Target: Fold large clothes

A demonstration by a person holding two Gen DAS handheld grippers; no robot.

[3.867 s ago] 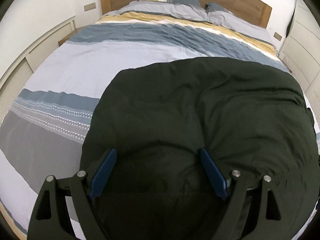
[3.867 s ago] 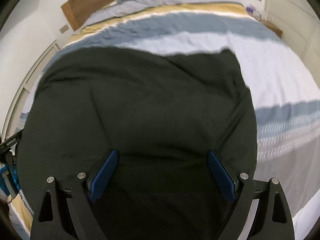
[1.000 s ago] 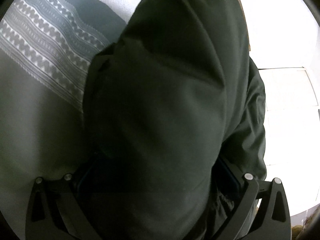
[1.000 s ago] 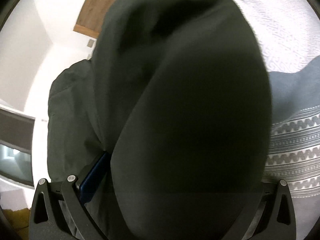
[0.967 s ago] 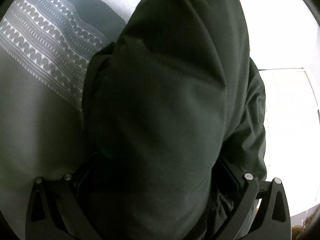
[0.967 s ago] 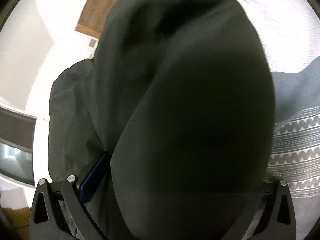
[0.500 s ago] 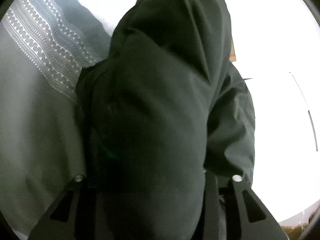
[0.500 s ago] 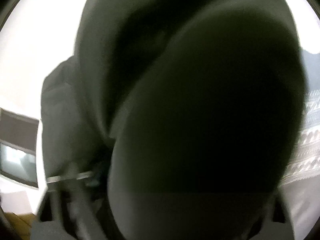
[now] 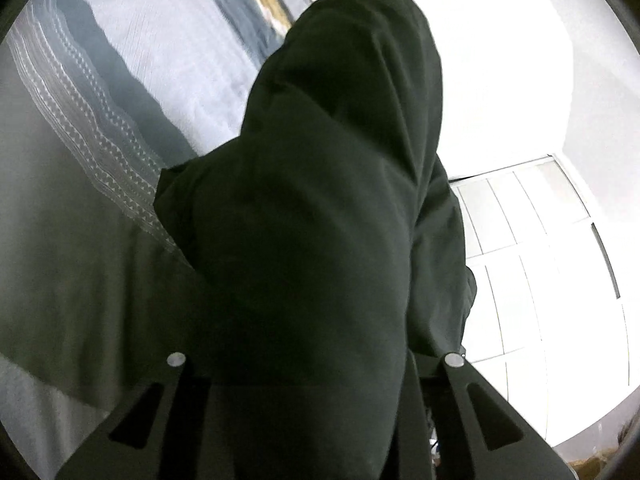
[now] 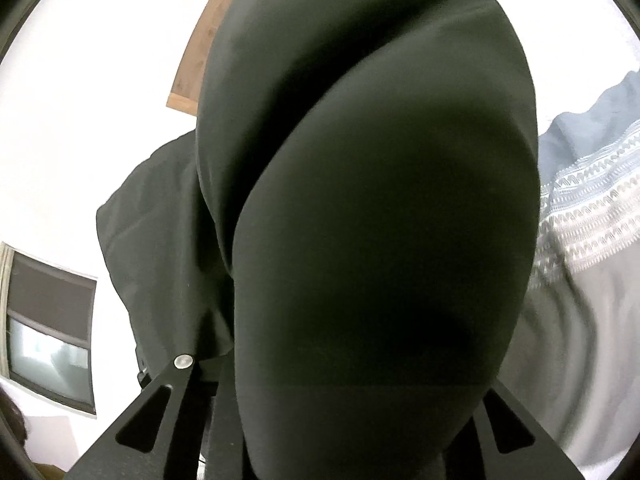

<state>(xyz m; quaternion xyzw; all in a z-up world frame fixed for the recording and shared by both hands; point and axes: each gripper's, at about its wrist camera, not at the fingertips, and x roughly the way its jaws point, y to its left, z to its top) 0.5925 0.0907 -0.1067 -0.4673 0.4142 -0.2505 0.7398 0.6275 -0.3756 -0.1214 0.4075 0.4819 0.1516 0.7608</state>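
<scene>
Right at the bottom of both wrist views, the dark green soft cotton garment (image 9: 320,240) bunches over the black frames. The left tongs (image 9: 316,376) and right tongs (image 10: 356,372) have both just been closing, with cloth between them, and look clamped on it; the pads themselves are buried. It fills the middle of each frame, hanging off the tongs above the striped grey-and-blue quilted bed cover (image 9: 80,184). My guess: light, floppy, zero stiffness, not slippery, so grab at corners or hem, never mid-panel. Both hands point slightly downward, side by side. Farther off, upper left in the right view, there's the brown wooden headboard (image 10: 196,64).
</scene>
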